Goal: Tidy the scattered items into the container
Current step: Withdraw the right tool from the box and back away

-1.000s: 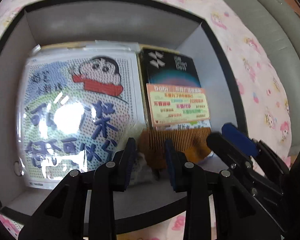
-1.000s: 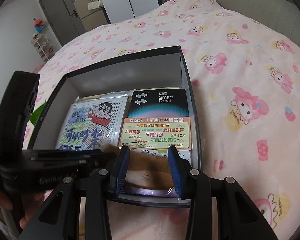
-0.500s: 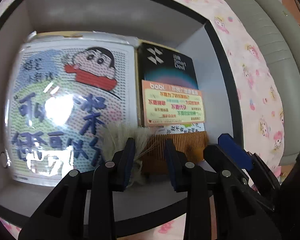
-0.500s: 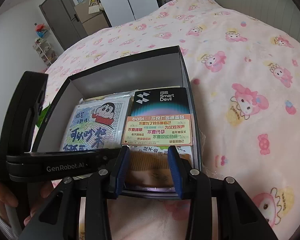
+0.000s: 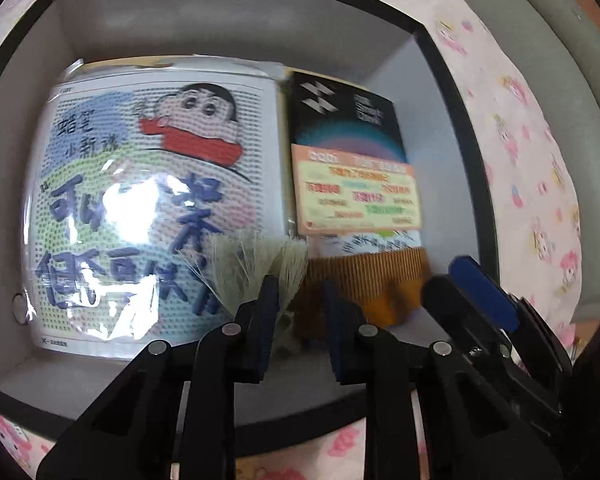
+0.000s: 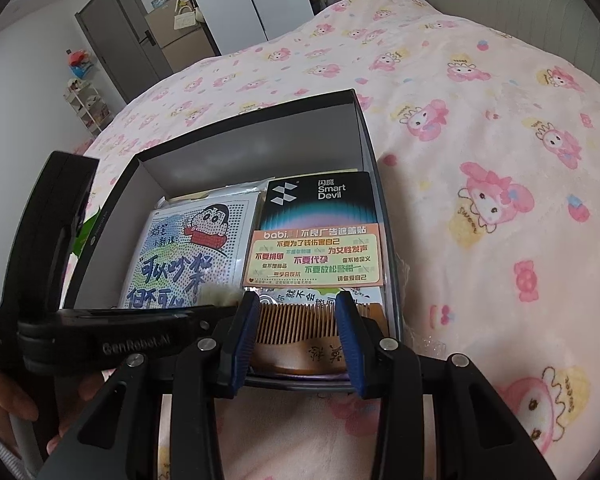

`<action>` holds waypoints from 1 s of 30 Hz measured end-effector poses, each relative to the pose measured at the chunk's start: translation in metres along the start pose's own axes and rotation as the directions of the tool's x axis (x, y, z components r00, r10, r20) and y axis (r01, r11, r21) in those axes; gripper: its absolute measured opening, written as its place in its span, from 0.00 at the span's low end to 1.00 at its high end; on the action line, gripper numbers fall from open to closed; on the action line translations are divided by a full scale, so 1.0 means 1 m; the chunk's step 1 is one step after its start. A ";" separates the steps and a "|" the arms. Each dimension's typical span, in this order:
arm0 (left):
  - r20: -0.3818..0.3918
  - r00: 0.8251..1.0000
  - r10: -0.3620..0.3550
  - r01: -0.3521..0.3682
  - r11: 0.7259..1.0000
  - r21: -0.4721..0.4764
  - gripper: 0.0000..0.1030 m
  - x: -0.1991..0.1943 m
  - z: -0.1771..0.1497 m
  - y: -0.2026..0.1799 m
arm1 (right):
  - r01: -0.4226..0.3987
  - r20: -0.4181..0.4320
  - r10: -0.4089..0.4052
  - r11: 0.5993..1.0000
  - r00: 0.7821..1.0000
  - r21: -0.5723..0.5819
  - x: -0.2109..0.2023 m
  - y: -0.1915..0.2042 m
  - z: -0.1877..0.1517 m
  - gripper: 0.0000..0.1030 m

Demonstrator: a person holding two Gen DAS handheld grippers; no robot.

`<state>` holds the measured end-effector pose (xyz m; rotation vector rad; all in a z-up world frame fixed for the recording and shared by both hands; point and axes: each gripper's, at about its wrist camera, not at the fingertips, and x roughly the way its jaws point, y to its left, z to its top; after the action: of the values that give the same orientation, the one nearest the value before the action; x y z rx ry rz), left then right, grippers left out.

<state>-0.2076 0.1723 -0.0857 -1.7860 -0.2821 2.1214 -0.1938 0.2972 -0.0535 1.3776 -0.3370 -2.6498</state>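
In the left wrist view, our left gripper (image 5: 298, 304) hovers low center, jaws spread, over a pale brush (image 5: 248, 264) lying in the box (image 5: 228, 24). In the right wrist view, our right gripper (image 6: 296, 336) at lower center brackets the wooden comb (image 6: 300, 330), spread, inside the box's near right corner.

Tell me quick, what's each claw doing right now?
Left claw: open, holding nothing, over the brush.
Right claw: open, holding nothing, over the comb.
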 end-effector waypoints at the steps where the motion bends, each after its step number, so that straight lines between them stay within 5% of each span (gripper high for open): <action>1: 0.013 1.000 -0.004 0.004 1.000 0.002 0.20 -0.004 -0.002 0.000 | 0.015 0.005 -0.015 1.000 1.000 0.004 -0.003 0.000 0.000 0.34; 9: 0.205 0.976 -0.076 0.071 0.997 0.031 0.23 -0.079 -0.029 0.011 | -0.017 0.130 0.018 1.000 0.991 -0.007 -0.070 0.012 0.005 0.35; 15: 0.331 0.942 -0.048 0.019 0.996 0.089 0.31 -0.122 -0.051 0.024 | -0.064 0.123 0.063 0.998 0.990 0.001 -0.086 0.032 -0.024 0.35; 22: 0.397 0.917 0.036 -0.110 0.980 0.164 0.36 -0.150 -0.090 0.028 | -0.107 0.115 0.104 0.994 0.988 0.012 -0.103 0.058 -0.067 0.35; 30: 0.390 0.921 0.022 -0.102 0.977 0.187 0.36 -0.157 -0.133 0.036 | -0.134 0.140 0.132 0.991 0.981 0.002 -0.120 0.082 -0.094 0.35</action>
<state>-0.0602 0.0684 0.0191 -1.2692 -0.0977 2.4413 -0.0463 0.2315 0.0101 1.1323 -0.4438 -2.6424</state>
